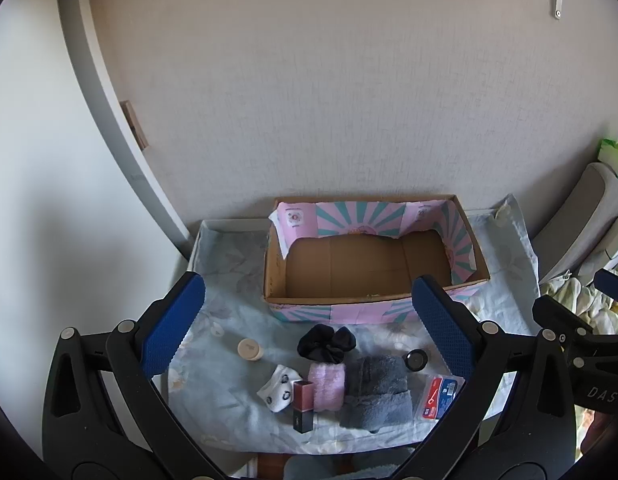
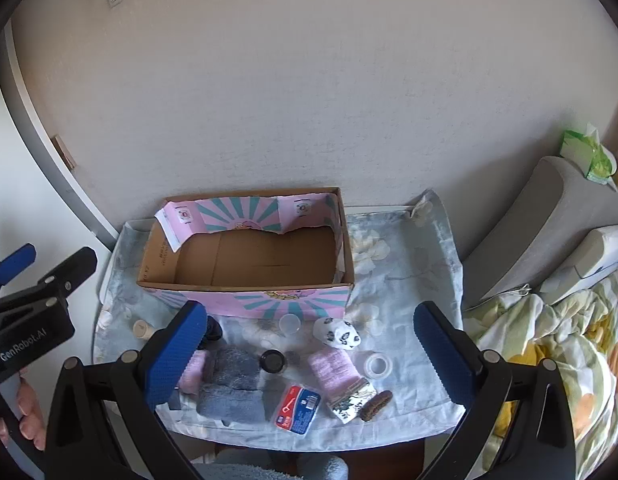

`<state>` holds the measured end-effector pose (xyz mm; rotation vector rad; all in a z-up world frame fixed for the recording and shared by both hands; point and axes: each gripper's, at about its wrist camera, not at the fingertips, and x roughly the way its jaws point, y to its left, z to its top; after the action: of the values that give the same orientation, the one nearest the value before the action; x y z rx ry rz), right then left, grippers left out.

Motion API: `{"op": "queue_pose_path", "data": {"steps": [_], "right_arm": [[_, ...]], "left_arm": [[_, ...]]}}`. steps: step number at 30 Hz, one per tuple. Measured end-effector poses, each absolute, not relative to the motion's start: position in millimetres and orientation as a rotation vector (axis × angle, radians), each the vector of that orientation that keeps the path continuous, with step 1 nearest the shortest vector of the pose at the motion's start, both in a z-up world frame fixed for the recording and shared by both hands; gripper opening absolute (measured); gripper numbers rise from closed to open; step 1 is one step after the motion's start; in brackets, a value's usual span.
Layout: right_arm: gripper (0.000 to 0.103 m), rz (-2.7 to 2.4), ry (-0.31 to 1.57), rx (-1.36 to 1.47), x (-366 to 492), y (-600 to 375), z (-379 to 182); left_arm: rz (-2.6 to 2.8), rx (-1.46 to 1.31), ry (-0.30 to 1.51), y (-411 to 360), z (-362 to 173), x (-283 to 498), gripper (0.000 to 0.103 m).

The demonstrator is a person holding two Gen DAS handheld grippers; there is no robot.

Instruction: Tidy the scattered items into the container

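Observation:
An empty cardboard box (image 1: 373, 264) (image 2: 253, 260) with pink and teal sides stands at the back of a small cloth-covered table (image 1: 229, 280) (image 2: 409, 280). In front of it lie a black scrunchie (image 1: 326, 343), a grey folded towel (image 1: 379, 392) (image 2: 233, 384), a pink roll (image 1: 328, 386) (image 2: 335, 370), a patterned sock (image 1: 277, 390) (image 2: 341, 334), a dark red box (image 1: 302, 405), a beige lid (image 1: 249, 349), a black jar (image 1: 416, 359) (image 2: 273, 361), a red and blue packet (image 1: 439, 398) (image 2: 297, 410) and a tape roll (image 2: 376, 364). My left gripper (image 1: 305, 332) and right gripper (image 2: 309, 356) hover above them, both open and empty.
A wall stands right behind the box. A bed with a flowered quilt (image 2: 557, 356) and grey pillows (image 2: 549, 220) lies to the right. A clear cup (image 2: 289, 324), a brown hair clip (image 2: 376, 400) and a small printed box (image 2: 351, 400) also lie on the cloth.

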<state>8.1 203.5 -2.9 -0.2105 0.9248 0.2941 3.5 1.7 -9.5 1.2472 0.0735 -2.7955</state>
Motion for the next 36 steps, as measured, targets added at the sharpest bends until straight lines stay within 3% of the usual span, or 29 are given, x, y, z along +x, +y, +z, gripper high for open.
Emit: {"op": "queue_pose_path", "data": {"steps": [36], "right_arm": [[0.103,0.375,0.966,-0.246,13,181,-11]], "left_arm": [[-2.849,1.317,0.077,-7,-12,4,0.103]]}}
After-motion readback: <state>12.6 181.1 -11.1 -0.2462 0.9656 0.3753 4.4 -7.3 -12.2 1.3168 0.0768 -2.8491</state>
